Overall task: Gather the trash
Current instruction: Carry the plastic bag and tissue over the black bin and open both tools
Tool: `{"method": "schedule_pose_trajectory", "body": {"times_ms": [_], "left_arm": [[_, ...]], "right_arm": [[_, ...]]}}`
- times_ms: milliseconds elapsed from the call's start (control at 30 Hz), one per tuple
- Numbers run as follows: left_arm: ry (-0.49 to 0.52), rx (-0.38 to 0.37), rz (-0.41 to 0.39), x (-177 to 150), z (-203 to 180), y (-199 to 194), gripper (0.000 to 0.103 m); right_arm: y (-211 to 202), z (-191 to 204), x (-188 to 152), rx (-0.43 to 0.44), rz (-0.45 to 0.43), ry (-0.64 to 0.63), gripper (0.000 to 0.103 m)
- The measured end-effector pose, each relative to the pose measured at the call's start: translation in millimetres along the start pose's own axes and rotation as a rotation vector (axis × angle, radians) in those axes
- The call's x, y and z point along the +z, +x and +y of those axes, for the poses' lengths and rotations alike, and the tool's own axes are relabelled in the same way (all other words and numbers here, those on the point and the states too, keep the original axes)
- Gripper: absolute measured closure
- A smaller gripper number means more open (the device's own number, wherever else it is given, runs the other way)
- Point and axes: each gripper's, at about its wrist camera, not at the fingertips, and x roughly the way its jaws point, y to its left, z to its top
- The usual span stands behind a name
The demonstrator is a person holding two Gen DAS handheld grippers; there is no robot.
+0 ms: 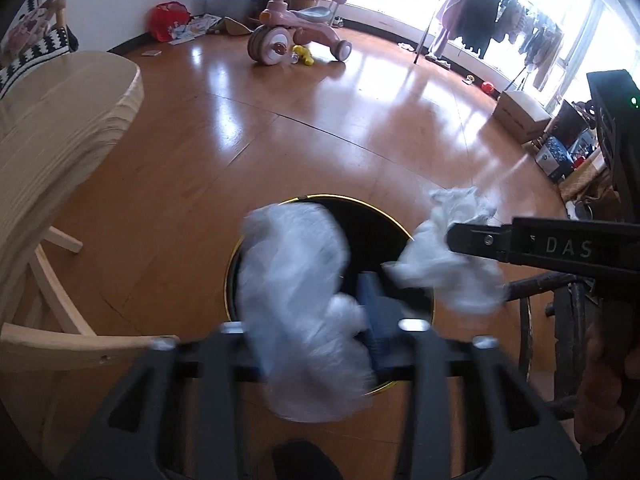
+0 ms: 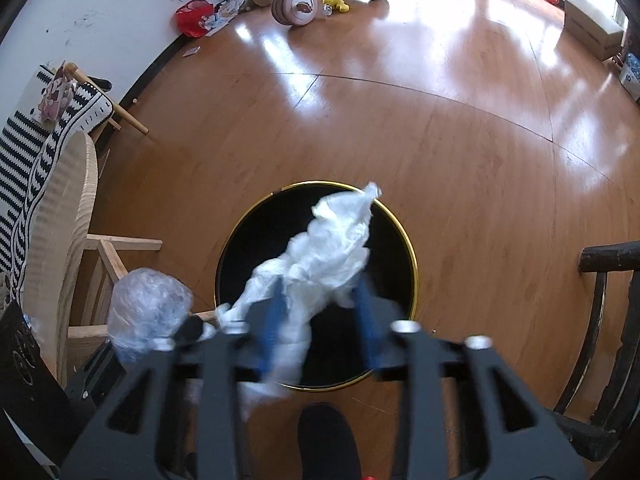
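A round black bin with a gold rim (image 1: pixel 394 220) (image 2: pixel 408 240) stands on the wood floor below both grippers. My left gripper (image 1: pixel 320 320) has its blue fingers spread, with a crumpled clear plastic bag (image 1: pixel 296 300) blurred between them over the bin's mouth. That bag also shows in the right wrist view (image 2: pixel 148 308), left of the bin. My right gripper (image 2: pixel 320 312) has its blue fingers (image 2: pixel 366 320) apart, with crumpled white paper (image 2: pixel 328 248) between them above the bin. The paper (image 1: pixel 448 264) shows at the right gripper's tip in the left wrist view.
A light wooden chair (image 1: pixel 60 140) (image 2: pixel 68 220) stands left of the bin. A dark chair frame (image 2: pixel 600 320) is at the right. A pink tricycle (image 1: pixel 288 32), a yellow toy (image 1: pixel 304 54), a red bag (image 1: pixel 166 20) and a clothes rack (image 1: pixel 492 20) stand farther off.
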Motion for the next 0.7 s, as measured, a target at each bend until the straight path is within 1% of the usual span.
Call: {"method": "schedule_pose_trajectory", "body": {"times_ms": [33, 67, 200, 300, 367, 500, 567, 700], "left_arm": [[0.001, 0.005, -0.009, 0.0, 0.0, 0.0, 0.037], [0.002, 0.009, -0.016, 0.0, -0.6, -0.6, 0.035], [-0.002, 0.006, -0.011, 0.1, -0.5, -2.6, 0.035], [-0.012, 0.002, -0.019, 0.6, 1.5, -6.5, 0.031], [-0.015, 0.001, -0.027, 1.8, 1.8, -10.2, 0.026], [-0.026, -0.015, -0.059, 3.7, 4.3, -25.3, 0.022], [-0.032, -0.018, -0.073, 5.1, 5.4, -33.7, 0.017], [-0.04, -0.015, -0.106, 4.6, 10.9, -58.1, 0.012]], "right_arm": [[-1.4, -0.4, 0.3, -0.003, -0.01, 0.002, 0.041], [-3.6, -0.3, 0.8, -0.007, -0.021, 0.003, 0.04], [-6.6, -1.0, 2.0, 0.002, -0.029, 0.015, 0.04], [-9.7, 2.8, 1.2, 0.002, -0.039, 0.01, 0.04], [-13.3, 6.4, 1.6, 0.005, -0.049, 0.008, 0.04], [-23.4, 15.0, -0.3, 0.01, -0.078, 0.016, 0.04], [-31.1, 20.7, -0.1, 0.014, -0.1, 0.023, 0.036], [-47.9, 36.8, -2.1, 0.028, -0.145, 0.028, 0.031]]}}
